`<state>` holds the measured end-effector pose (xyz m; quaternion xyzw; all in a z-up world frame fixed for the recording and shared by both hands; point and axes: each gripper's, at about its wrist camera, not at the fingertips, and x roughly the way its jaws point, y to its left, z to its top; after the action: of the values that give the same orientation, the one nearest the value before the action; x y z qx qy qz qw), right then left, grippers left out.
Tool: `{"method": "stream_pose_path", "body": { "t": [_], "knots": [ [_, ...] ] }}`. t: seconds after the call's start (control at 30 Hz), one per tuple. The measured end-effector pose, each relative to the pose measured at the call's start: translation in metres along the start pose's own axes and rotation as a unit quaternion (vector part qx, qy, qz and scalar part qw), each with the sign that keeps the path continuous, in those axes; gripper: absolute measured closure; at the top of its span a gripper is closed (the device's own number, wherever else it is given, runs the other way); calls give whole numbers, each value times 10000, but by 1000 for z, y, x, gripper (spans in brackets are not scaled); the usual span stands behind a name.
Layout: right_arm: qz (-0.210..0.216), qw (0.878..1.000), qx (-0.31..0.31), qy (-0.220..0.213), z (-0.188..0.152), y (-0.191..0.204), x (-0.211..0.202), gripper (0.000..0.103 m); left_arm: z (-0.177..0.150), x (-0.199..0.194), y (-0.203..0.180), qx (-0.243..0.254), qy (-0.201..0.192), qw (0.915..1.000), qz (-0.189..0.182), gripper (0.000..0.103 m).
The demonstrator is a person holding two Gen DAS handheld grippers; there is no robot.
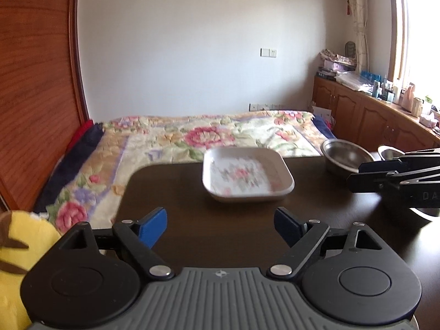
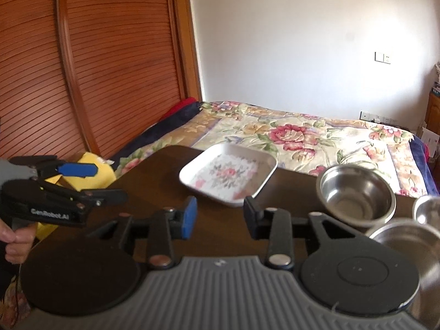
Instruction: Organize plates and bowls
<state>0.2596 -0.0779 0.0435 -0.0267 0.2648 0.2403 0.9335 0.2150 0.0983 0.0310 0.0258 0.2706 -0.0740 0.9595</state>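
A white square plate (image 1: 247,177) (image 2: 228,176) with a flower pattern lies on the dark brown table (image 1: 178,192) (image 2: 154,170), toward its far edge. To its right stands a steel bowl (image 1: 346,155) (image 2: 357,195). Two more steel bowls, a small one (image 2: 429,209) and a large one (image 2: 404,247), sit at the right edge. My left gripper (image 1: 220,227) (image 2: 101,183) is open and holds nothing, a short way in front of the plate. My right gripper (image 2: 220,216) (image 1: 354,176) is also open and holds nothing, just short of the plate's near corner.
Beyond the table lies a bed with a floral blanket (image 1: 192,134) (image 2: 316,137). A yellow plush toy (image 1: 16,250) (image 2: 90,176) sits at the left, by a wooden slatted wardrobe door (image 2: 96,68). Wooden cabinets (image 1: 365,112) with clutter line the right wall. A hand (image 2: 13,236) grips the left gripper's handle.
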Motion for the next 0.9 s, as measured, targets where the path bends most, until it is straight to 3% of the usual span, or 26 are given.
{"method": "stream_pose_path", "body": {
  "t": [0.2,0.43,0.67,0.9],
  "knots": [
    [-257,9997,-38,16,20,-3,25,50,24,16,10,65,-83,9999,-64,0],
    [-448,9986,55,286,33,-12,63,50,43,46,24,-42,9,9998,-175,0],
    [-544,9957,439,607,33,-25,93,50,53,72,30,-11,148,9995,-264,14],
    [-709,9935,353,818,33,-26,111,50,59,104,36,-31,381,9986,-372,25]
  ]
}}
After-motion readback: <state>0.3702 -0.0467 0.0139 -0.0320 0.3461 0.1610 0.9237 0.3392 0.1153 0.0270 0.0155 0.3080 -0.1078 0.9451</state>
